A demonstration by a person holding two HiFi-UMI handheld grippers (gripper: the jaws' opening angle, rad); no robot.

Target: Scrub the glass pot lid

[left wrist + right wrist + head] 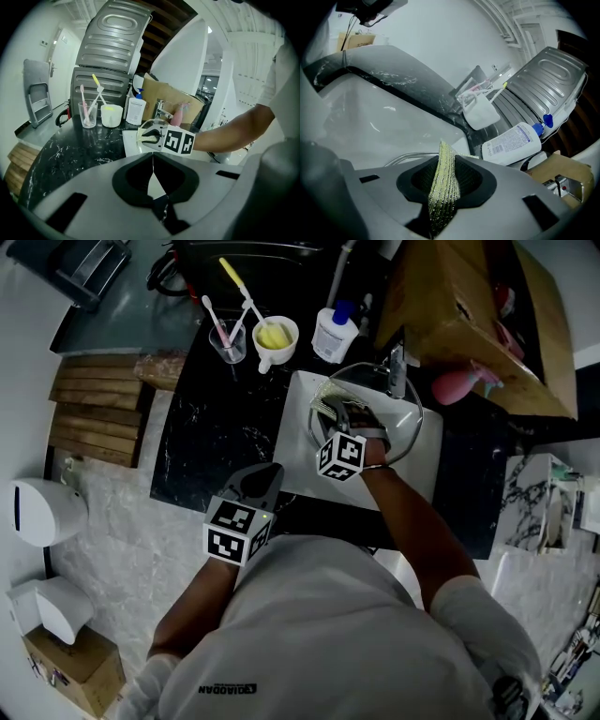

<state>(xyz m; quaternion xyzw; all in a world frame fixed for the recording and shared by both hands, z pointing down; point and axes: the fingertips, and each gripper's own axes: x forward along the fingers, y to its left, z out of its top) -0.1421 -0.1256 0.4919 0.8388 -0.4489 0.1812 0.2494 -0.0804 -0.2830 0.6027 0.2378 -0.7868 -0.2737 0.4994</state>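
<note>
Head view: glass pot lid [401, 423] lies in the white sink [292, 451], close by the faucet [397, 371]. The right gripper [334, 411] reaches down over the lid's left part, marker cube uppermost. The left gripper [256, 486] hangs apart from the lid, over the black counter [211, 437] at the sink's left edge. At the back of the counter sit a clear tumbler [228, 343] of toothbrushes, a white cup [275, 337] and a pump bottle [333, 332]. Left gripper view: jaws pressed together along one seam, nothing between them. The right gripper shows ahead with the lid's rim arching round it. Right gripper view: jaws clamped on a yellow-green scouring pad [443, 185] (ribbed, standing on edge, top poking above the jaws). The lid's metal rim curves just beyond the pad, against the white basin wall — whether pad meets glass cannot be told from here.
</note>
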